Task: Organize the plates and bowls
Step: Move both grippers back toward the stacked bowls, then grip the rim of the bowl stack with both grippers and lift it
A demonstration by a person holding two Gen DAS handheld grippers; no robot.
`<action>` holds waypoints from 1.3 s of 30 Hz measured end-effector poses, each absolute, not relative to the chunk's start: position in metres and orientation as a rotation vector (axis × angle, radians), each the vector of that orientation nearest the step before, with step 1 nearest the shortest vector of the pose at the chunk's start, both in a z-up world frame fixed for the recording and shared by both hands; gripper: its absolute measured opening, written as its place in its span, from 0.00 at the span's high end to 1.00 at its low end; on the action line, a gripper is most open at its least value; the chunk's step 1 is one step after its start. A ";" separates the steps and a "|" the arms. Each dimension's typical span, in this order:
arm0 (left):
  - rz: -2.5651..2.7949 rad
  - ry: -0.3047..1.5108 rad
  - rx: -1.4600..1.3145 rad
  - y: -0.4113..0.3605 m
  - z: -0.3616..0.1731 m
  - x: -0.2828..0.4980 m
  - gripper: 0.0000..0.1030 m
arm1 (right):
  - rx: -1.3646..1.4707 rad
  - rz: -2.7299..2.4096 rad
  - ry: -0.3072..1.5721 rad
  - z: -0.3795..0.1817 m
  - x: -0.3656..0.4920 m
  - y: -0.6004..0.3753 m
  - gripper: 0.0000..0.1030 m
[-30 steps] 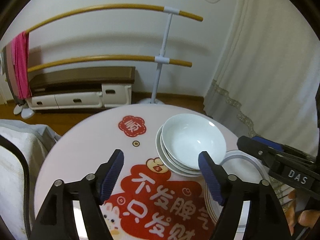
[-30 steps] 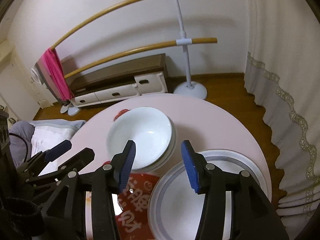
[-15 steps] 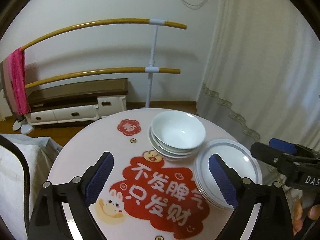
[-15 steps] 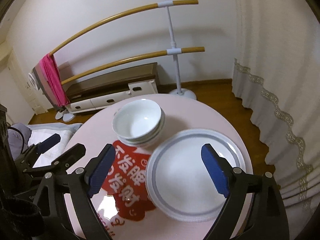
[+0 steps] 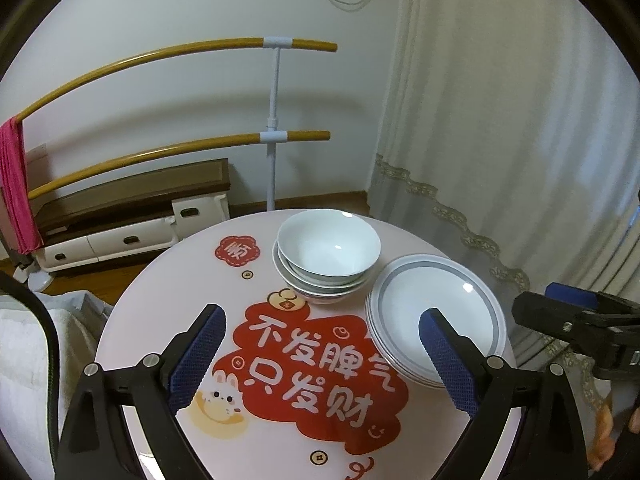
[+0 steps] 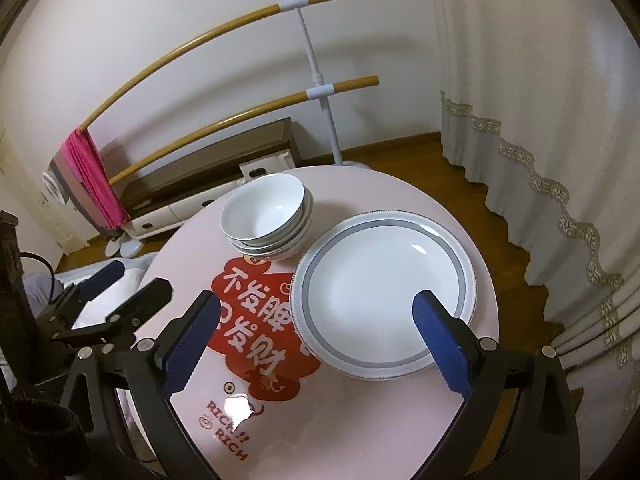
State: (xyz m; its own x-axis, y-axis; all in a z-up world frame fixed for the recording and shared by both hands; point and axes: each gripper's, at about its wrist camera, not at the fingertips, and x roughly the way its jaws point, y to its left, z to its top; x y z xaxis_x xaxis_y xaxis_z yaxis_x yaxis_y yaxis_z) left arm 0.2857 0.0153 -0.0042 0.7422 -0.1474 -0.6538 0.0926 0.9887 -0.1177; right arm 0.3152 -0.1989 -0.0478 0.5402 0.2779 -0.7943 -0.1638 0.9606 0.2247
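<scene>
My white bowls point(image 5: 329, 254) nested upright in one stack, grey-rimmed plates point(image 6: 384, 292) stacked flat just beside them

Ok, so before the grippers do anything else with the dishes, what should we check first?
1. Left gripper open and holding nothing: ok.
2. Right gripper open and holding nothing: ok.
3. Stack of white ceramic bowls nested upright on the round pink table: ok.
4. Stack of white grey-rimmed plates lying flat: ok.
5. Plates well away from the table's edge: not ok, the rim sits close to it.
6. Bowls and plates touching each other: cannot tell.
</scene>
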 end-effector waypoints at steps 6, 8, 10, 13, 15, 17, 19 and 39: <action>-0.192 0.773 -0.105 0.030 -0.003 0.308 0.07 | 0.146 0.228 0.977 -0.047 0.321 -0.196 0.02; -0.191 0.787 -0.100 0.036 -0.001 0.319 0.07 | 0.148 0.213 0.986 -0.049 0.325 -0.196 0.02; -0.194 0.796 -0.091 0.040 -0.001 0.330 0.07 | 0.149 0.201 0.997 -0.052 0.330 -0.195 0.02; -0.195 0.815 -0.075 0.044 -0.002 0.348 0.07 | 0.149 0.183 1.022 -0.059 0.341 -0.194 0.02; -0.212 0.833 -0.081 0.046 -0.005 0.363 0.07 | 0.153 0.173 1.034 -0.064 0.349 -0.194 0.02; -0.220 0.851 -0.091 0.048 -0.008 0.378 0.07 | 0.156 0.167 1.044 -0.070 0.361 -0.190 0.02; -0.214 0.863 -0.090 0.050 -0.011 0.394 0.07 | 0.160 0.161 1.050 -0.073 0.373 -0.185 0.02; -0.218 1.024 -0.229 0.070 -0.063 0.499 0.19 | 0.152 0.214 1.219 -0.141 0.475 -0.137 0.22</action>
